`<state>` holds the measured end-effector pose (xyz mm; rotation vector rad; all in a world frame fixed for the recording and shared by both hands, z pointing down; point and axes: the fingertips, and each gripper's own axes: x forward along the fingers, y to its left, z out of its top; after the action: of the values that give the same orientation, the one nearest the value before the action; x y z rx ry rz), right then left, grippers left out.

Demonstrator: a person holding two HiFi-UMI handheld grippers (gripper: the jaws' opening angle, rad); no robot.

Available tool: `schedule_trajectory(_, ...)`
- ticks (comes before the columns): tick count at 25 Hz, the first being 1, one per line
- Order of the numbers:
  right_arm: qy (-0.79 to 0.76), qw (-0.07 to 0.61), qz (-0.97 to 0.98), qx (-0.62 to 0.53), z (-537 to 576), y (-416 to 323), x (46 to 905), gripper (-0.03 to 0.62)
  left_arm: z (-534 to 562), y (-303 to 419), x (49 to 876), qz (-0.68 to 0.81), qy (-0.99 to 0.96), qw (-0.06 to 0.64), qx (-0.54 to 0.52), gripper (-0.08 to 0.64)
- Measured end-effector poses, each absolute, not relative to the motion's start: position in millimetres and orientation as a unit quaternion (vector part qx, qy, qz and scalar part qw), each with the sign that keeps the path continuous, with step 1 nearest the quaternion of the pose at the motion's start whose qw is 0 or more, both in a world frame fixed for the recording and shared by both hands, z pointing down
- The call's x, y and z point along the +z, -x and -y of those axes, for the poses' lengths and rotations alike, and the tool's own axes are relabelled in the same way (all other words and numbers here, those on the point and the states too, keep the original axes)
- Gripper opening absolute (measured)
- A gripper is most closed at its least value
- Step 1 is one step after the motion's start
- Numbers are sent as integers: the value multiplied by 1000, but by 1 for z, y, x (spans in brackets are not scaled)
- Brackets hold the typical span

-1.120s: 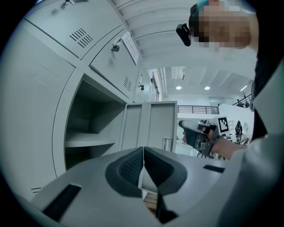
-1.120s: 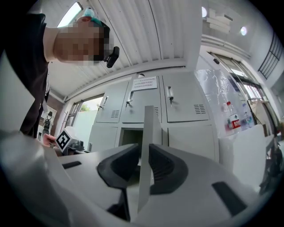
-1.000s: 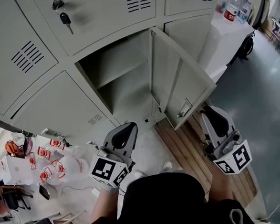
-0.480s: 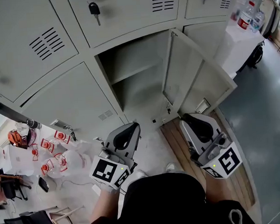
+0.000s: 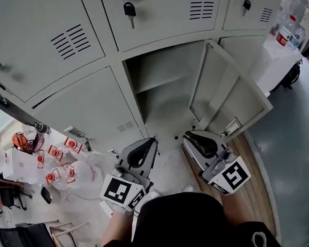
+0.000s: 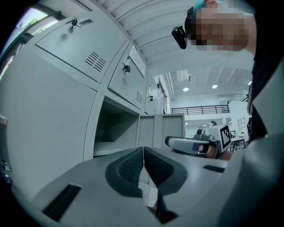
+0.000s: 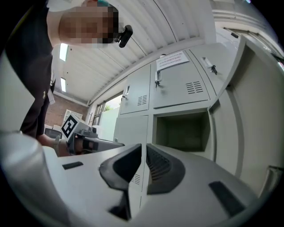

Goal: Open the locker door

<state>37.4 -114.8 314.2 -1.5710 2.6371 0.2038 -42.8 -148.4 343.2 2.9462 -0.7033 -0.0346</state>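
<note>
The grey locker door (image 5: 232,96) stands swung open to the right of its empty compartment (image 5: 165,82). My right gripper (image 5: 189,136) hangs low in front of the compartment, left of the door's lower edge and clear of it. Its jaws have just been closing and are now shut with nothing between them. My left gripper (image 5: 145,142) floats beside it, shut and empty too. The right gripper view shows its gripper (image 7: 143,148) below the compartment (image 7: 182,128), with the door (image 7: 255,102) at the right. In the left gripper view, its gripper (image 6: 143,150) points past the door (image 6: 162,128).
Keys (image 5: 129,8) hang from the upper lockers' locks. Plastic bags with red print (image 5: 57,164) lie on the floor at the left. A wooden platform (image 5: 255,171) runs under the door. A white table with bottles (image 5: 283,35) stands at the far right, chairs (image 5: 25,240) at bottom left.
My right gripper has moved left, away from the door's latch edge, to just in front of the compartment. The door stays open. The left gripper has shifted slightly.
</note>
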Motion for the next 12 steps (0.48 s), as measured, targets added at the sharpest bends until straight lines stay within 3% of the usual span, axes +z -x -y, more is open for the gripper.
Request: schedule_trajectory(12, 482, 16, -874, 62, 120, -22, 324, 52, 151, 48, 342, 248, -967, 54, -12, 23)
